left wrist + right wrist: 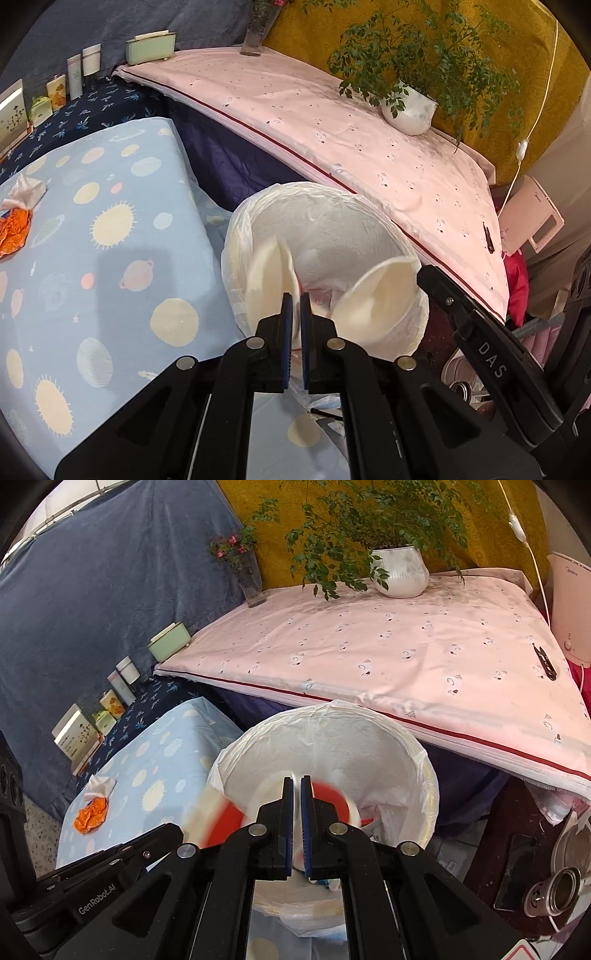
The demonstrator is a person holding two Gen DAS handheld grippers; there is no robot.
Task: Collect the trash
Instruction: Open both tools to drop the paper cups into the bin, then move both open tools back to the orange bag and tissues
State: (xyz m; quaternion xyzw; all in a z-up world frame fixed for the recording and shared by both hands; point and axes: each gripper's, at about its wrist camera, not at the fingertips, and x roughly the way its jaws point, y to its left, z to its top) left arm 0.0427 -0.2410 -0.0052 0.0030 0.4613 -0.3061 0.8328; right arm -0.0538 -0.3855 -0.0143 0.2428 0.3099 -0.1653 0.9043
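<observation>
2 cups blur over the bin, both grippers barely parted, possibly releasing; wrapper and tissue remain.

Right gripper: I see its blue pads nearly together, a thin slit between them, over the bin's mouth.
Held item: a red-and-white paper cup, blurred, sits at the pads; I can't tell whether they press on it.
Second cup: blurred red and cream, at the bin's left rim.
Bin: round, lined with a white plastic bag, just beside the pink-covered table.
Left gripper: black arm enters lower left; jaws unreadable from here.
Remaining trash: crumpled white tissue touching orange wrapper on the blue planet-print cloth.
Background: white potted plant, glass vase.
</observation>
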